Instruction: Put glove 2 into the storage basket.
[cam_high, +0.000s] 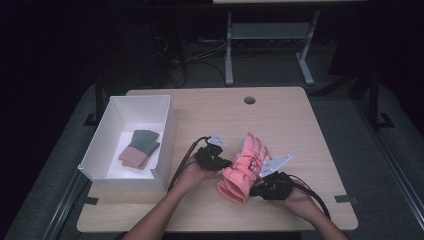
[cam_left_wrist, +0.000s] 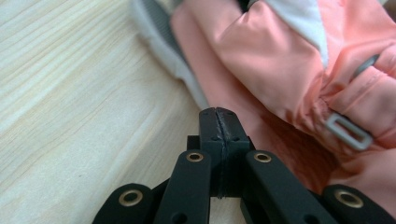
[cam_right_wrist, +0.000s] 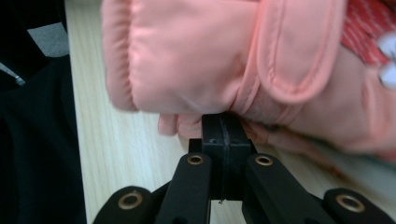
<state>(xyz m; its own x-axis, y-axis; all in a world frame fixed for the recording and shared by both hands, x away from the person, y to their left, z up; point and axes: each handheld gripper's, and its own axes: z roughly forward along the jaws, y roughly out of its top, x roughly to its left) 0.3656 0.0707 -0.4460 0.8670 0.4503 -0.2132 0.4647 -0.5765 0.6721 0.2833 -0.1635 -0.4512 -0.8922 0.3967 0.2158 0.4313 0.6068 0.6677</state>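
Salmon-pink padded ski glove (cam_high: 244, 167), with a second pink layer under it, probably its mate: lying on the pale wooden desk (cam_high: 300, 125) near the front edge, fingers pointing away from the person, cuffs toward them; grey-white trim and a small grey buckle (cam_left_wrist: 349, 132) are showing in the left gripper view

Left claw (cam_high: 223, 162): clenched, jaws meeting tip to tip with no cloth visibly between them, tips sitting right against the glove's left edge

Right claw (cam_high: 256, 188): likewise clenched, jaws pressed together at the cuff end, tips butting the fabric; whether a fold is being pinched cannot be told, since the glove is overhanging the tips in the right gripper view

White open box (cam_high: 165, 145): standing at the left of the desk, well apart from the pink glove, already holding a smaller knitted glove (cam_high: 140, 148) in grey-green and dusty pink

Risks, as judged from this layout:
- slick shell fabric is likely slipping off closed tips; the claws are pushing rather than gripping, so the glove may be sliding toward the near edge and dropping off
- the stacked layers may be parting, one staying behind if only the top one is being caught
- the buckle strap could be snagging on a jaw
- a carry to the box with a shallow pinch risks catching the box wall and tipping it
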